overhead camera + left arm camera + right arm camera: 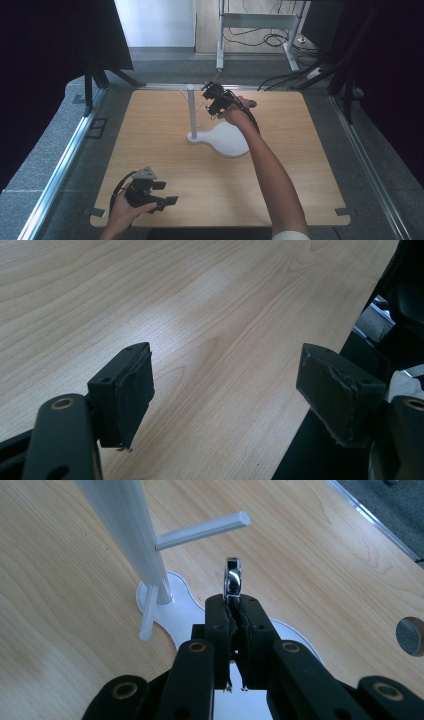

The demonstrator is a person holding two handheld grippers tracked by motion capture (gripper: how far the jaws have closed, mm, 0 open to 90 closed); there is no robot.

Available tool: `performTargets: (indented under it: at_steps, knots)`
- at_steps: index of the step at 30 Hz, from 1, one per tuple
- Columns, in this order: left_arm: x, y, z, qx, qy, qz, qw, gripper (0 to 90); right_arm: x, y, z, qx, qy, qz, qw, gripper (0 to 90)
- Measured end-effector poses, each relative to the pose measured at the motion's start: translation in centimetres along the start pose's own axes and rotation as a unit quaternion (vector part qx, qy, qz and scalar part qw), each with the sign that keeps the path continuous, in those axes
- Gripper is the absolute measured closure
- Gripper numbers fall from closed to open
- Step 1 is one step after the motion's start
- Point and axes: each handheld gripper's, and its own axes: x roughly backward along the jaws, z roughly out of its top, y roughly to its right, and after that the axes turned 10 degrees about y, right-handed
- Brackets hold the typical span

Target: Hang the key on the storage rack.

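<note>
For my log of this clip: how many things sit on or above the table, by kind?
White stand with pegs: 1
Shiny metal ring, pinched in the right claw: 1
Claws, the left claw open by the near table edge: 2
Total: 4

No readable text or labels anywhere.

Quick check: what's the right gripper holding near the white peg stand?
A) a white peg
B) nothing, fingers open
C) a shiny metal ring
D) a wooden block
C: the right gripper has its fingers closed on a shiny metal ring, near the white peg stand.
</note>
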Motion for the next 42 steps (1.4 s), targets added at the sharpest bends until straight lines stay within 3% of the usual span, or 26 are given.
performTargets:
  at_steps: [25, 42]
  knots:
    - [0.3, 0.0, 0.1, 0.000, 0.003, -0.003, 1.0000, 23.3, -0.7, 1.1, 1.8, -0.006, 0.002, -0.015, 0.9999, 84.2]
    - [0.0, 0.1, 0.1, -0.002, 0.000, -0.005, 1.0000, 23.3, -1.1, -0.1, 2.2, 0.002, 0.007, -0.013, 0.9999, 84.1]
